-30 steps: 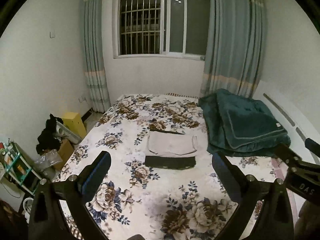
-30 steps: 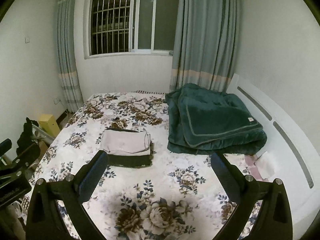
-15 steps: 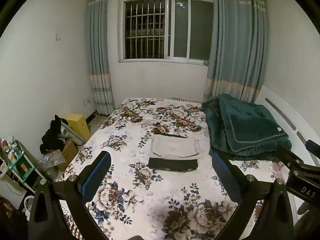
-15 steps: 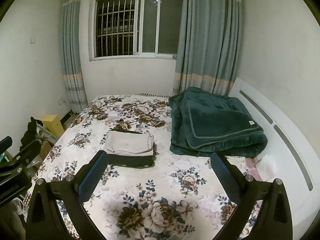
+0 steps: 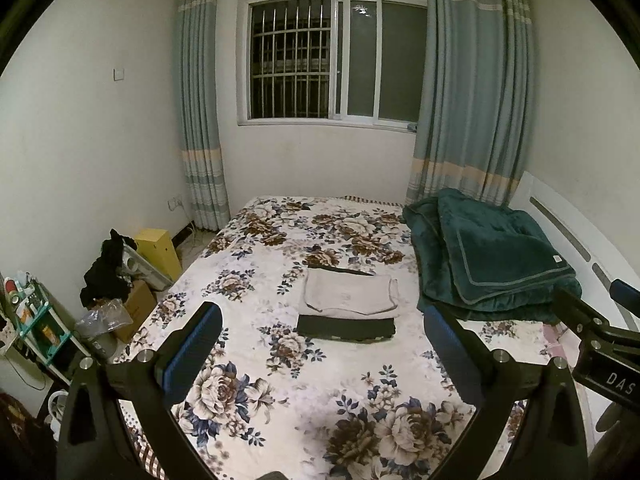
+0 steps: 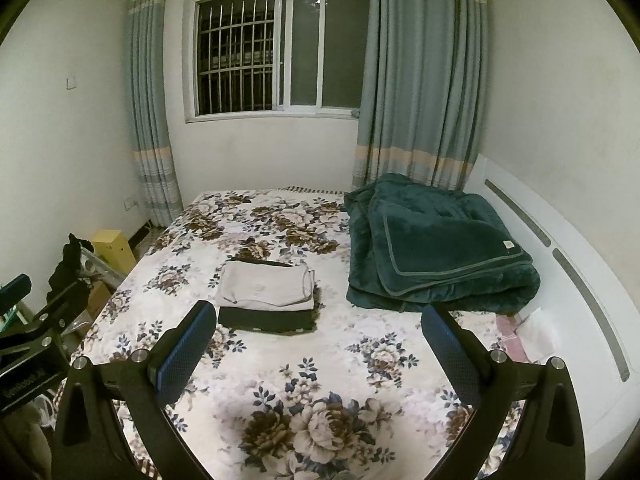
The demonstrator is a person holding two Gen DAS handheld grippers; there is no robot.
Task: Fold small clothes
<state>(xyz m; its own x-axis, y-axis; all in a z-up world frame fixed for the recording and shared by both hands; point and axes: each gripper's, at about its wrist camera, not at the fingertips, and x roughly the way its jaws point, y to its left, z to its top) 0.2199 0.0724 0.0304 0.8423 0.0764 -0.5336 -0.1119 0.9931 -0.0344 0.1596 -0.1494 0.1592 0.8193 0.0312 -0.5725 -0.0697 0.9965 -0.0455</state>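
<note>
A folded beige garment (image 5: 349, 295) lies on top of a folded black garment (image 5: 346, 328) in the middle of the floral bed (image 5: 280, 384). The stack also shows in the right wrist view, beige (image 6: 266, 285) over black (image 6: 266, 319). My left gripper (image 5: 322, 344) is open and empty, held above the bed's near part, well short of the stack. My right gripper (image 6: 318, 342) is open and empty, to the right of the stack and nearer than it. The right gripper's body (image 5: 600, 344) shows at the left view's right edge.
A folded dark green blanket (image 5: 492, 256) lies on the bed's right side by the white headboard (image 6: 560, 256). Left of the bed stand a yellow box (image 5: 158, 248), cardboard boxes with black clothes (image 5: 108, 272) and a small shelf (image 5: 36, 328). A window with curtains is behind.
Both grippers have pulled back and risen from the bed; the clothes stack looks farther and lower in both views. The stack and blanket have not moved.
</note>
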